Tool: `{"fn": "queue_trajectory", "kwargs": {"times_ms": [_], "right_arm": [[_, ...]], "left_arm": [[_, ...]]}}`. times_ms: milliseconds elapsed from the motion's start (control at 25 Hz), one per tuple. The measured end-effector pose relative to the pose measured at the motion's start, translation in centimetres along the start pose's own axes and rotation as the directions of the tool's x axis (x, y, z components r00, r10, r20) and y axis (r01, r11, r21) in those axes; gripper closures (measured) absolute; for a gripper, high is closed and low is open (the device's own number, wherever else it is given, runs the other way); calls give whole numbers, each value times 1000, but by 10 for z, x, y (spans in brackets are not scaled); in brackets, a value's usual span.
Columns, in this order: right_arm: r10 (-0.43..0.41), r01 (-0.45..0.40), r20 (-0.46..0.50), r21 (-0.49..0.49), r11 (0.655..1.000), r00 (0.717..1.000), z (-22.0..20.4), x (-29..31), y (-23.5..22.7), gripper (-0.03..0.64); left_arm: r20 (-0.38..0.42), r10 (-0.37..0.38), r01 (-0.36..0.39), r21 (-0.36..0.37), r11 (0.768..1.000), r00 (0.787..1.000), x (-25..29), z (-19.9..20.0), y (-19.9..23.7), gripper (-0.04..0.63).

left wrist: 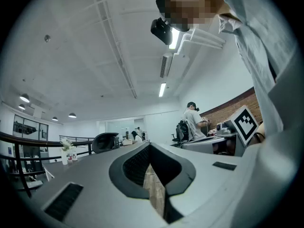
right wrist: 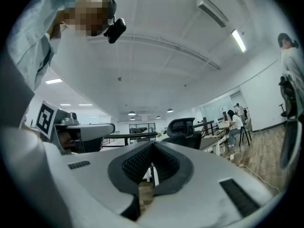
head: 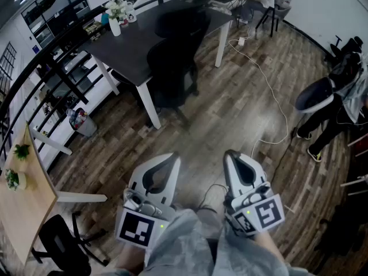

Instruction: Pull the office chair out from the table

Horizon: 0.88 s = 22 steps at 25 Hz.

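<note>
Black office chair (head: 172, 68) tucked at far table (head: 123, 48), well apart from my near left gripper (head: 171, 157) and right gripper (head: 231, 154); both closed, empty.

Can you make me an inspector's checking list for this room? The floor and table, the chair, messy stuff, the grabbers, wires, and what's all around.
Surface: wood plank floor; dark table on white legs.
Job's things: black office chair tucked against the table's near edge, not yet pulled out.
Clutter: vase of flowers and mug at the table's far corner; bin on the floor beside the table.
Grippers: left gripper and right gripper both shut, empty, well short of the chair.
Cables: white cable snaking over the floor right of the table.
Surroundings: railing at left; person at right; wooden table with plants and a spare chair at lower left.
</note>
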State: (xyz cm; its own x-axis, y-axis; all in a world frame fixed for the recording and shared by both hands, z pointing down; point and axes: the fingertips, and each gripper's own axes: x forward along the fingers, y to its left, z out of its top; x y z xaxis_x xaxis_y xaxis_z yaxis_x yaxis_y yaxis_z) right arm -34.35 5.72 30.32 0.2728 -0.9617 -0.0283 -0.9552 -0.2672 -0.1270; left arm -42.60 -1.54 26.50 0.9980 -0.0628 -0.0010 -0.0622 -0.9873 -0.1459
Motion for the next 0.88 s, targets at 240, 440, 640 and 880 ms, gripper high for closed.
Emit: {"fn": "queue_trajectory", "kwargs": {"times_ms": [240,440,640,880], "right_arm": [[2,-2,-4,1,1000,1000,1,-1,-2,615],[5,-5,-4,2,1000,1000,-1,-2,-5,615],[-12,12,-1,27,1000,1000,-1,-7,-15,615],[-31,31,-2,35,999,1000,-3,-23,-35,615]], "left_arm": [[15,13,-13,-21,1000,1000,2,4,2,603],[9,10,-10,-14,1000,1000,5,3,-3,603],[5,11,-11,-20,1000,1000,9,3,-7,603],[14,13,-12,-27,1000,1000,20,4,-23,603]]}}
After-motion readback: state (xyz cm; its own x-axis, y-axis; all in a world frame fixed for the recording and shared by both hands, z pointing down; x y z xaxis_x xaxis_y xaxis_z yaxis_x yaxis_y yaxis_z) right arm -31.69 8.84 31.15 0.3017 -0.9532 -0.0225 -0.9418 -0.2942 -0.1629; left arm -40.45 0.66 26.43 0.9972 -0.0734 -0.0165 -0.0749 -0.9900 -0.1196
